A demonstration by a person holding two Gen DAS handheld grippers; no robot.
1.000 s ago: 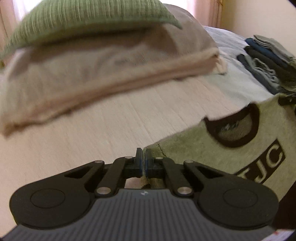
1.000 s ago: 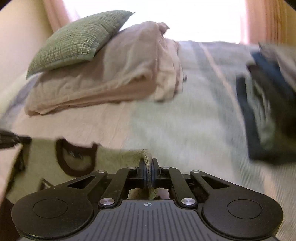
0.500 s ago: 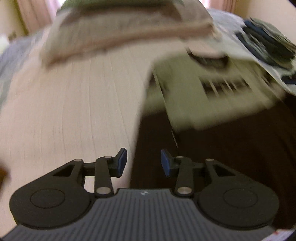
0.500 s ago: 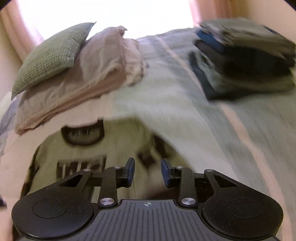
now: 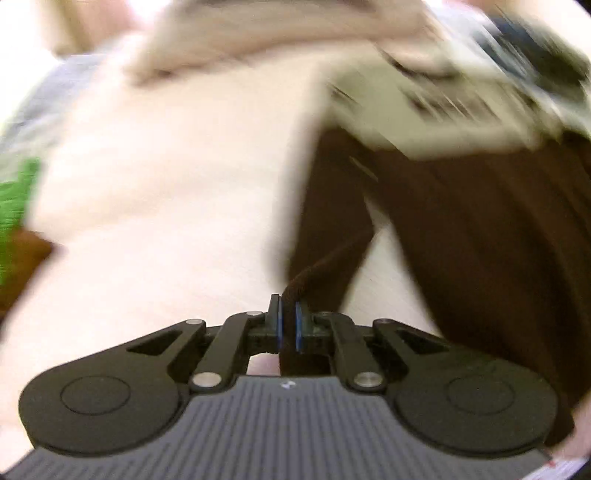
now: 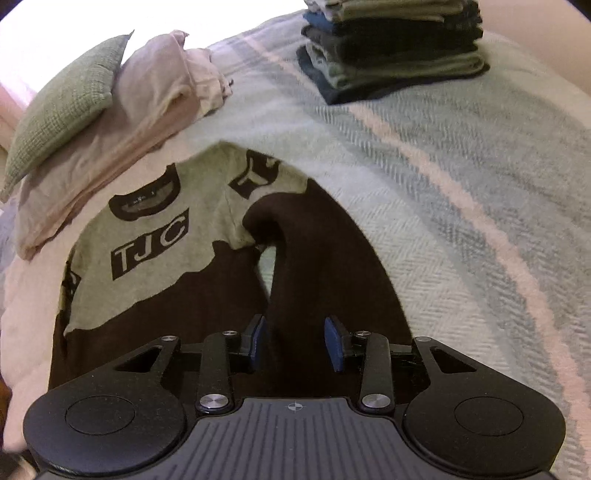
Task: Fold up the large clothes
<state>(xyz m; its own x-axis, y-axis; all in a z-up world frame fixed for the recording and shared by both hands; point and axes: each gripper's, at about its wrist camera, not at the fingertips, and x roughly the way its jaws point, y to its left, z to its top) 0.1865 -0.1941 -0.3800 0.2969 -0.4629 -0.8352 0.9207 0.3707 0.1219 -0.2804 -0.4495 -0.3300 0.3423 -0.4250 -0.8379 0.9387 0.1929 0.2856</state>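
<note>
While the left tongs (image 5: 288,317) are pinching a dark brown sleeve cuff (image 5: 295,288), the right tongs (image 6: 295,341) are hovering released over the other sleeve (image 6: 332,258). The TJC sweater (image 6: 147,236) is lying flat on the bed (image 6: 461,184), near a stack of folded clothes (image 6: 391,48).

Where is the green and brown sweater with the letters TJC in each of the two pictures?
Left wrist view: the green and brown TJC sweater fills the right side, blurred; the left gripper pinches its brown sleeve end.
Right wrist view: it lies spread left of centre on the bed; the open right gripper hovers over its brown sleeve.
Shared landmark: the folded beige blanket beyond the sweater.
</note>
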